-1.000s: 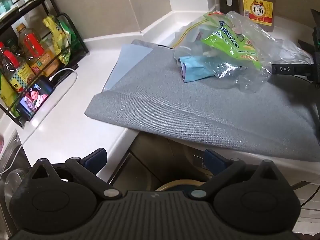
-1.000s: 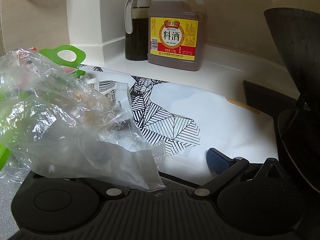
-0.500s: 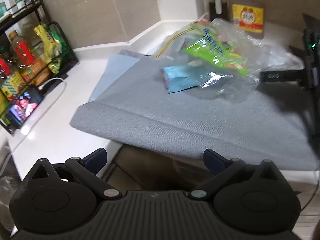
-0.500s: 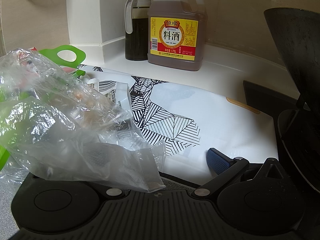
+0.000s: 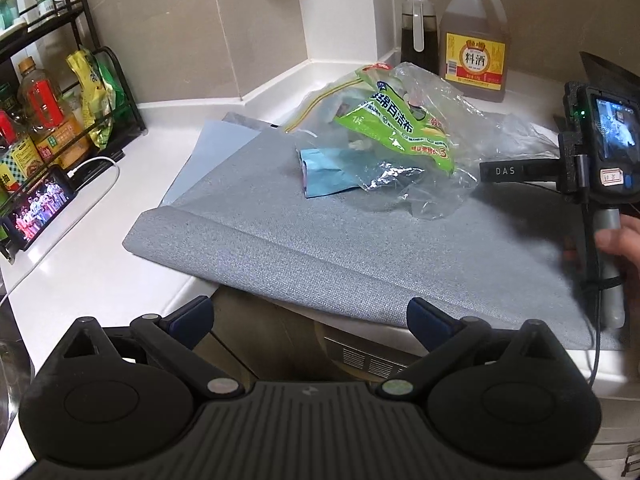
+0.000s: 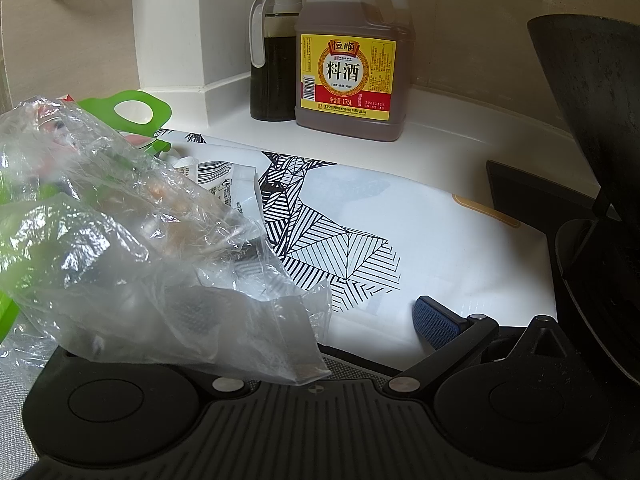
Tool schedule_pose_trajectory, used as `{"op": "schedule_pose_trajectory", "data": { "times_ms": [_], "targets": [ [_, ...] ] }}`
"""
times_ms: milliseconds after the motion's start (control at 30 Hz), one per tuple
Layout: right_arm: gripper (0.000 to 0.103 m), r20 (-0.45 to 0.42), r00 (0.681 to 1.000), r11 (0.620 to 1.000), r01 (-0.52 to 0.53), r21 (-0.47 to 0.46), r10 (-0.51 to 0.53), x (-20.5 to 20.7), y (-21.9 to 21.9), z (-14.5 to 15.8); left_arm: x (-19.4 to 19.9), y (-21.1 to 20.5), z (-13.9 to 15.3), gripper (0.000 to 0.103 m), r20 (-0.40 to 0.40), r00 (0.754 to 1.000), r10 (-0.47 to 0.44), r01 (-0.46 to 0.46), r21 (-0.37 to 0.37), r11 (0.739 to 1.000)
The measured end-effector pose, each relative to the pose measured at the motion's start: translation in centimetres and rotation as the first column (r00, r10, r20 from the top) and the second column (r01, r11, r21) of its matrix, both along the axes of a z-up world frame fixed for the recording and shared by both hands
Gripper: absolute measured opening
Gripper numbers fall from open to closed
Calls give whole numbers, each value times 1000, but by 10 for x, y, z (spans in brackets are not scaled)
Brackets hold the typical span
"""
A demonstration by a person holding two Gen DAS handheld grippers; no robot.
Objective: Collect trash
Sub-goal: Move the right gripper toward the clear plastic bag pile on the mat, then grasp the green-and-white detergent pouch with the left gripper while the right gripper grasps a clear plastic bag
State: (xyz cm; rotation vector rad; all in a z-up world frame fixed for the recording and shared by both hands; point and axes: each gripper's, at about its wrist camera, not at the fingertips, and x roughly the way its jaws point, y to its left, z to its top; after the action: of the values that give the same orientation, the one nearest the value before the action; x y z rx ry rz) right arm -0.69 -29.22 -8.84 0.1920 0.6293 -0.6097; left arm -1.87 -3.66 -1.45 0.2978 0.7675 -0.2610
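Two grippers share the work, and the left wrist view shows most of it. The left gripper hangs off the front edge of the tabletop with its jaws wide apart and nothing between them. On the grey mat, toward the back, lies the heap of trash: a clear plastic bag bunched around a green wrapper and, at the heap's near left, a blue packet. The right gripper reaches into the heap's right side; its bar reads "DAS", and a hand holds its handle. The green wrapper carries white Chinese print that I cannot read with confidence. Behind the heap stands a jug with a yellow and red label reading "料酒", beside a dark dispenser bottle.

From the right wrist view, the clear plastic bag drapes over the right gripper's left finger, hiding it; only the blue pad of the right finger shows, so I cannot tell whether the jaws have closed on the film. The jug's label reads "恒顺", "料酒" and "1.75L". Under the heap's right edge lies a white sheet with black line art.

This looks like the gathering step. Next, I judge, the right jaws need a firm pinch on the bag before lifting, and the left gripper should come in for the blue packet.
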Motion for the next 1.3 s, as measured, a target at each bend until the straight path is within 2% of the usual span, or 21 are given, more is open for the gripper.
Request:
{"op": "schedule_pose_trajectory", "data": {
  "times_ms": [367,567,800,900,967,1100,1200,1300],
  "targets": [
    [103,17,1000,1000,-12,9,12,-1,1,5,20,-22,-13,103,-4,1000,14,-13,71,997],
    [103,126,989,992,-89,91,77,-13,3,14,28,-29,-13,103,5,1000,24,-24,86,996],
    [103,237,969,995,-84,50,70,-29,7,31,36,-30,-4,103,33,998,53,-55,85,995],
    [103,302,953,997,-54,57,34,-42,3,38,38,-31,-2,103,43,997,56,-60,99,993],
    [103,358,933,993,-76,92,39,-50,-1,42,39,-31,-1,103,47,997,57,-62,103,993],
    [103,497,863,975,-180,132,92,-67,-4,48,40,-31,1,103,62,996,65,-71,103,992],
    [103,525,836,956,-264,131,159,-69,2,51,43,-32,0,103,57,996,70,-75,98,992],
    [103,526,820,946,-313,82,226,-69,14,53,42,-34,0,103,64,996,66,-72,108,991]
  ]
}}
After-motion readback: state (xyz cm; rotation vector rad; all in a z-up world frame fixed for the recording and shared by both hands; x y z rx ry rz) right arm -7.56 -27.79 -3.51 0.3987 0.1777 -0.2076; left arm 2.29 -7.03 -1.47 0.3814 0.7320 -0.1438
